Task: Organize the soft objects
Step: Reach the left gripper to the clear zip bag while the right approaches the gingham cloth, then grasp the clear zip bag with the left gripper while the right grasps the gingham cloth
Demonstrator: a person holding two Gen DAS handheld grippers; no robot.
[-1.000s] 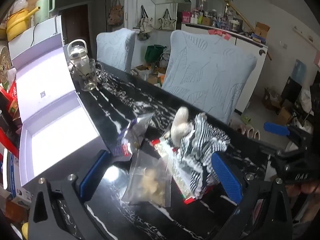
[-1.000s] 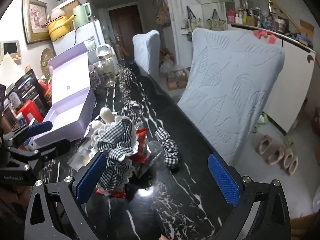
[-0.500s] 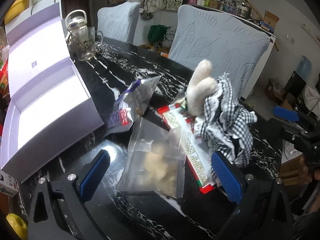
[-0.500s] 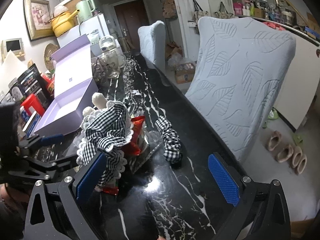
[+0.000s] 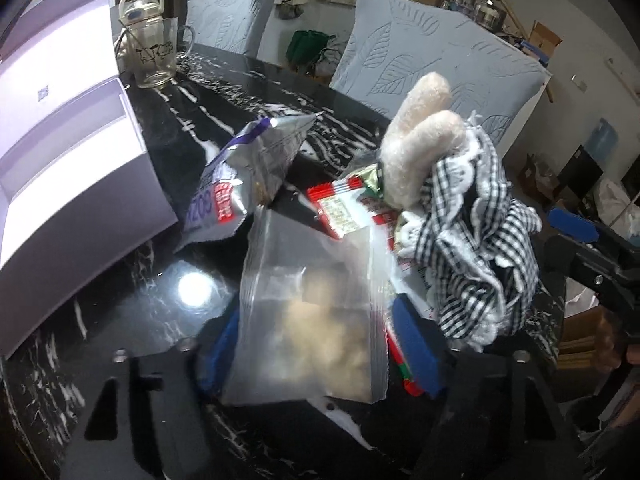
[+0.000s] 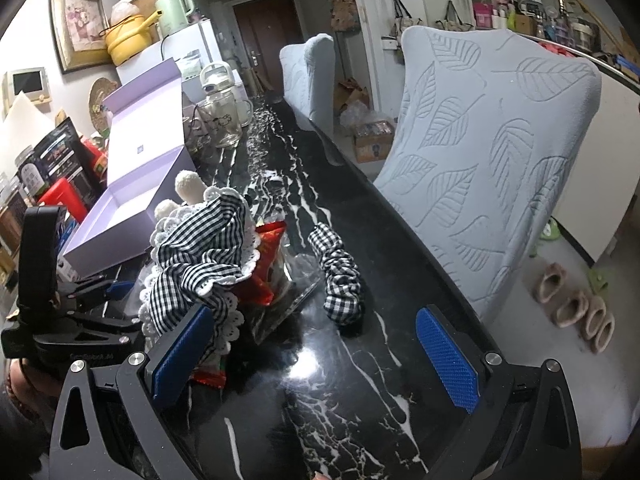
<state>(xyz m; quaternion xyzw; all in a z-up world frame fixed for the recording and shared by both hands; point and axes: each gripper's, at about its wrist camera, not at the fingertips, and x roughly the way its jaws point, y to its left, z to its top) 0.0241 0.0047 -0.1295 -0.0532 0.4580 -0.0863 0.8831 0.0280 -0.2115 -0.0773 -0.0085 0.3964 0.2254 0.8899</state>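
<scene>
A clear zip bag (image 5: 316,320) with beige contents lies on the black marble table (image 5: 132,312). It sits between the blue pads (image 5: 416,344) of my left gripper (image 5: 320,344), whose jaws are closing and touch the bag's two sides. Just right of it a plush toy (image 5: 424,160) in a black-and-white checked dress leans over a red snack pack (image 5: 344,208). My right gripper (image 6: 314,360) hangs open over bare table, nothing between its fingers. A checked scrunchie (image 6: 340,276) lies just ahead of it, and the plush toy (image 6: 200,248) is at its left finger.
An open lilac box (image 5: 60,160) stands at the left. A silver-and-purple snack bag (image 5: 248,184) lies beside it. Behind are a glass mug (image 5: 154,52) and a kettle. Two pale blue chairs (image 6: 492,152) line the table's far edge. Cluttered shelves fill the left side.
My left gripper dropped toward the clear zip bag and its jaws narrowed from wide open to the bag's sides. The right gripper sank slightly and stayed open.
</scene>
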